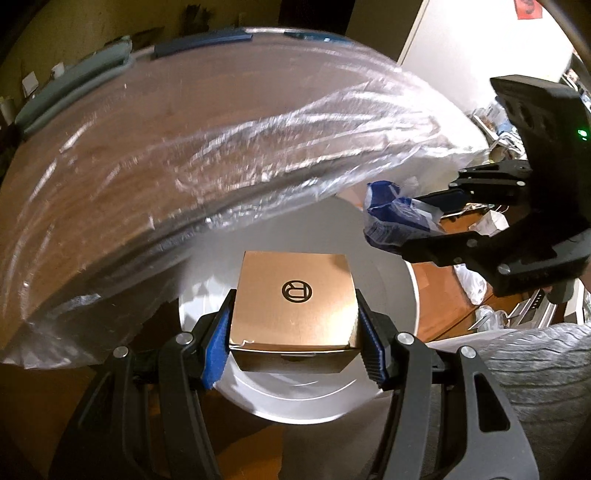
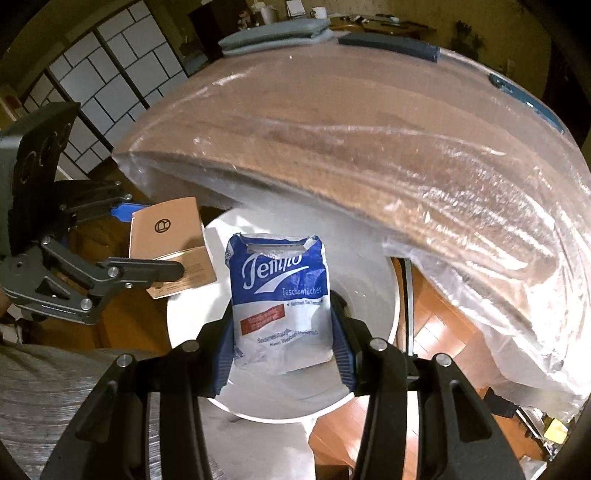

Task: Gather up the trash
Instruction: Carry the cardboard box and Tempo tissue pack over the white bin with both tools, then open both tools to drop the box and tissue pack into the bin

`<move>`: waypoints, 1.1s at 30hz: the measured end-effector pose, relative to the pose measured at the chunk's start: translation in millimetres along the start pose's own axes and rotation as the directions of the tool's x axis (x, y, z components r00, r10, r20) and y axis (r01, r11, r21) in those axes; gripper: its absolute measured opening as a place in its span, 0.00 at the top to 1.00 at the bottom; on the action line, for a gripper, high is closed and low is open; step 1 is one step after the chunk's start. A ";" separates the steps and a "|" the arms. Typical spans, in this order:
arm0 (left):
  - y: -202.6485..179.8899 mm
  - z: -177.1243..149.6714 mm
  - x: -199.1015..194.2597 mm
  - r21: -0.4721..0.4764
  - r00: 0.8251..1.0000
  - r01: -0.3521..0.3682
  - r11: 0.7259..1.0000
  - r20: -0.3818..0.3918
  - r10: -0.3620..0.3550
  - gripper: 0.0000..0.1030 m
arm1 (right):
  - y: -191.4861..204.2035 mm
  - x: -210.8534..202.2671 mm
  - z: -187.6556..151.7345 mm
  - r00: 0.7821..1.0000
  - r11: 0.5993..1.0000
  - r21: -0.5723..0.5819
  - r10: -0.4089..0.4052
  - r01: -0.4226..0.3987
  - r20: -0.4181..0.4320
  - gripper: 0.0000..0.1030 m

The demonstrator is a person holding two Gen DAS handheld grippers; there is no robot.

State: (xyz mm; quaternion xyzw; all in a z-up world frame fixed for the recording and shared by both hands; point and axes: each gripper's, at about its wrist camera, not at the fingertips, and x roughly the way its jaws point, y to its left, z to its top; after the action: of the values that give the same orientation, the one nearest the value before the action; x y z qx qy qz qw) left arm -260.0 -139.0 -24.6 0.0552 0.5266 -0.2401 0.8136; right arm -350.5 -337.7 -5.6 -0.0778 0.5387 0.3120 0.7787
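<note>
A wooden counter point(image 1: 122, 147), wrapped in crinkled clear plastic sheeting point(image 1: 280, 147), fills the left wrist view from nine o'clock round to one o'clock and the right wrist view from eleven to four o'clock; folded grey cloths point(image 2: 275, 35) and a dark blue strip point(image 2: 391, 44) lie along its far edge. Below the counter's near edge stands a round white bin point(image 1: 402, 295), its open mouth sitting at the centre of both views. The left gripper point(image 1: 293, 332) has its blue-padded fingers closed part-way on the two sides of a brown cardboard box point(image 1: 293, 306) bearing a round black logo, held above the bin's mouth; in the right wrist view that box point(image 2: 168, 240) shows at nine o'clock. The right gripper point(image 2: 282, 339) has its fingers pressed against both sides of a blue and white tissue packet point(image 2: 280, 295), torn open at its top and also held over the bin; in the left wrist view it point(image 1: 395, 219) appears at three o'clock.
</note>
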 end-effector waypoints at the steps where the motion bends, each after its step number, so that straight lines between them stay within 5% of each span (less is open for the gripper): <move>1: 0.9 -0.5 3.9 -0.004 1.000 -0.002 1.000 -0.007 0.002 0.42 | -0.5 3.2 -0.3 1.000 1.000 0.002 -0.006 0.006 -0.005 0.56; 24: 12.6 -5.8 59.3 -0.027 0.992 -0.081 0.996 -0.098 0.078 0.42 | 1.2 62.0 -4.5 0.997 0.995 0.072 -0.061 0.064 -0.048 0.55; 27: 11.2 -9.9 70.5 -0.042 0.988 -0.079 0.996 -0.133 0.073 0.40 | 0.9 67.4 -3.7 0.996 0.993 0.092 -0.064 0.070 -0.065 0.45; 29: 15.8 -8.0 76.0 -0.051 0.986 -0.079 0.996 -0.149 0.070 0.30 | -0.9 68.3 -4.4 0.996 0.992 0.110 -0.058 0.065 -0.064 0.33; 33: 15.1 -9.6 69.7 -0.055 0.988 -0.072 0.996 -0.143 0.063 0.27 | -2.6 61.9 -6.9 0.997 0.988 0.143 -0.051 0.058 -0.056 0.32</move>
State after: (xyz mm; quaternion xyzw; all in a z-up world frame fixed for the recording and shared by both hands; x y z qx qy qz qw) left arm -238.2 -145.7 -92.8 0.0656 0.5876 -0.1921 0.7833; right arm -340.6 -318.1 -63.9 -0.0439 0.5778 0.2485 0.7762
